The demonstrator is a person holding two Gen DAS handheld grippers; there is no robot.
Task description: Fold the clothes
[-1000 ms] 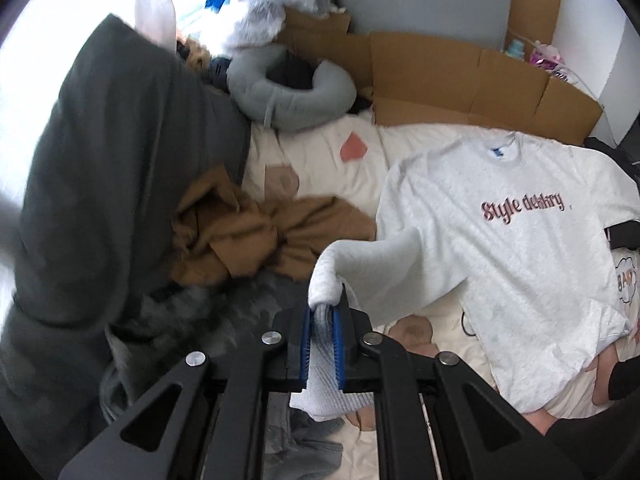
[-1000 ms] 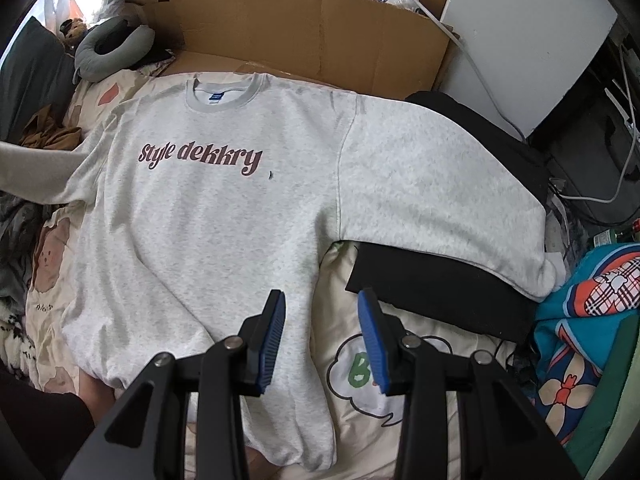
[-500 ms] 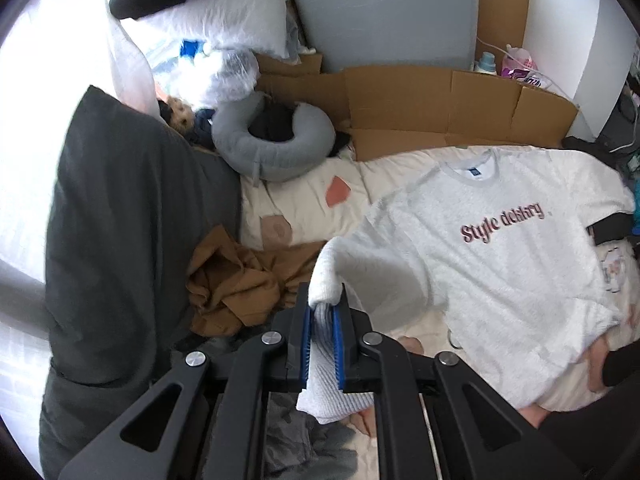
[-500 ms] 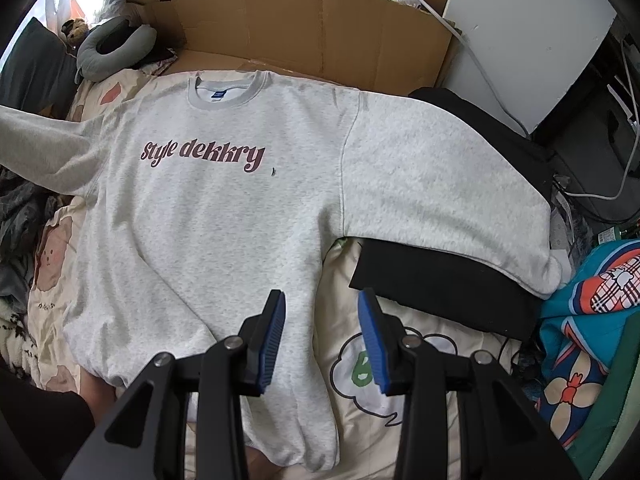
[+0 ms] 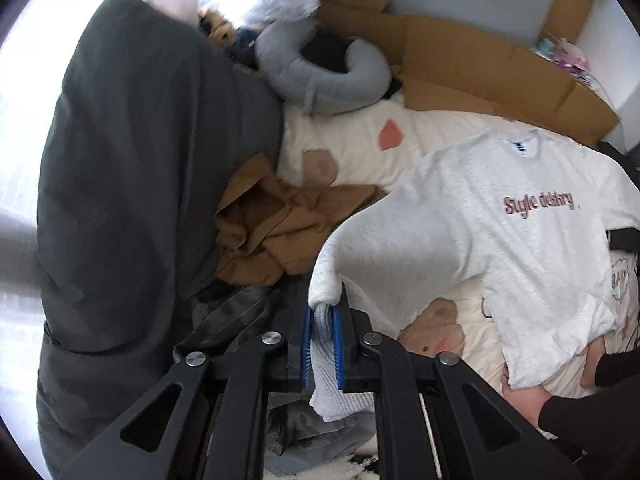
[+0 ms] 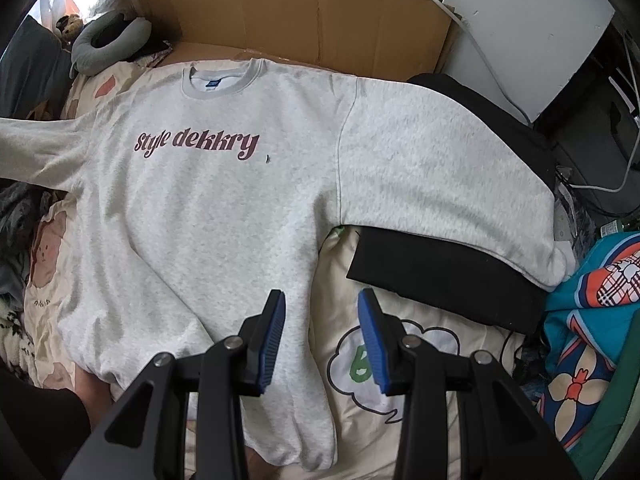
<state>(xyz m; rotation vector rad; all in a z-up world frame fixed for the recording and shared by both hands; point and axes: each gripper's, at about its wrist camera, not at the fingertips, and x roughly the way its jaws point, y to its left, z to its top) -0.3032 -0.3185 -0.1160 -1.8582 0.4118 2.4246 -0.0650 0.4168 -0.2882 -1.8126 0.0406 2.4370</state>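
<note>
Left tongs (image 5: 323,322) pinch sweatshirt (image 6: 208,208) cuff; cardboard (image 6: 320,20) beyond

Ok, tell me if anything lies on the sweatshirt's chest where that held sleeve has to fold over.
Nothing visible does. The left gripper is shut on the cuff of the sweatshirt, whose chest lies bare and flat. The right gripper hovers open over its lower side edge, touching nothing.

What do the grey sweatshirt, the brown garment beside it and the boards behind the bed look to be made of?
Sweatshirt: looks like heathered fleece-type knit, matte, with ribbed collar and cuff. Brown garment: seems a thinner woven cloth, matte, crumpled into sharp creases; exact fibre unclear. Boards: corrugated cardboard by the look, plain brown, with fold lines and raw edges.
</note>
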